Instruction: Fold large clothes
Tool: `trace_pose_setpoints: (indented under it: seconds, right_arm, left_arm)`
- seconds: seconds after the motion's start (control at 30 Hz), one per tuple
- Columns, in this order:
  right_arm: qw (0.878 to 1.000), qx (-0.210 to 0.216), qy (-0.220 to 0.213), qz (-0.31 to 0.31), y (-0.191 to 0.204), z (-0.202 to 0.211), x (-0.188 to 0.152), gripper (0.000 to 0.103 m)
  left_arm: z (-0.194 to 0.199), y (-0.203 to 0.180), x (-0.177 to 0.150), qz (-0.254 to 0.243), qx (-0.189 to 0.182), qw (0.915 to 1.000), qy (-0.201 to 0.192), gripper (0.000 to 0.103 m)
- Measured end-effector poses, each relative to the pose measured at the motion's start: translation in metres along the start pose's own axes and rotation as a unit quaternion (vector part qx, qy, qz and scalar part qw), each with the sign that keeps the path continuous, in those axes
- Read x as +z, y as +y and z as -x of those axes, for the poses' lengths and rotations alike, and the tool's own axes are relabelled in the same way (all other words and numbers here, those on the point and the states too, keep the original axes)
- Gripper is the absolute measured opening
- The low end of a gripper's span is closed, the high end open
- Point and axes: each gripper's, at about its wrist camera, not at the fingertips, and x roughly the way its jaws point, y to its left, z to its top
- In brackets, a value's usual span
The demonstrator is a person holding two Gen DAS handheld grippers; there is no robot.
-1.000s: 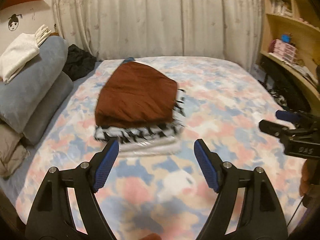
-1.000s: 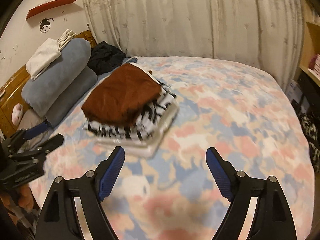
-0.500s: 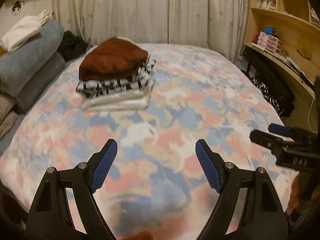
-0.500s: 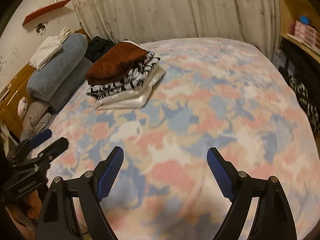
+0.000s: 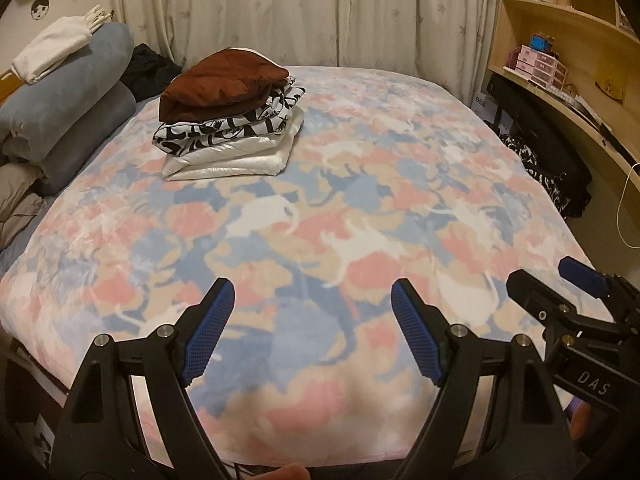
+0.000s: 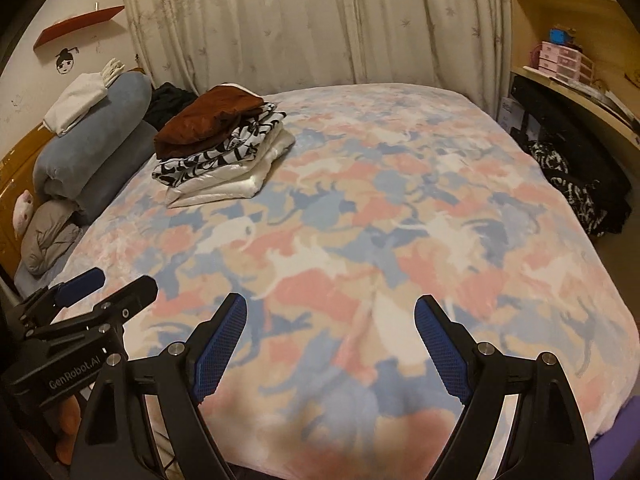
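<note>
Now I have both tools wide and empty above the near bed [image 5: 360, 208] edge: left tool [image 5: 312, 332], right tool [image 6: 330, 346]. Folded stack [image 5: 230, 112] lies far-left, nearer my left tool, its long side running left-right.

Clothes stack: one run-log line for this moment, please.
folded stack on bed | left gripper open, empty | right gripper open, empty

A stack of folded clothes [image 5: 230, 114] lies on the bed [image 5: 360, 208], pillows [image 5: 68, 92] to its left.
</note>
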Motion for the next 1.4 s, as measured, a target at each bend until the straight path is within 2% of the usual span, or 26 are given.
trace_pose_setpoints:
  seconds: [0.07, 0.27, 0.6, 1.4]
  right_arm:
    - [1.000, 0.000, -0.002, -0.002, 0.000, 0.006, -0.002, 0.087]
    - [1.000, -0.005, -0.008, 0.007, 0.001, 0.011, 0.003, 0.087]
    - [1.000, -0.001, -0.004, 0.003, -0.003, 0.013, 0.003, 0.087]
    - [1.000, -0.001, 0.006, -0.005, -0.011, 0.004, 0.003, 0.087]
  left_arm:
    - [0.002, -0.002, -0.002, 0.001, 0.009, 1.0000, -0.001, 0.079]
    - [0.002, -0.006, -0.003, 0.002, 0.004, 0.9999, 0.011, 0.079]
    - [0.005, -0.018, -0.005, -0.013, 0.009, 0.9999, 0.004, 0.079]
    - [0.007, -0.014, -0.011, -0.008, 0.009, 0.9998, 0.017, 0.079]
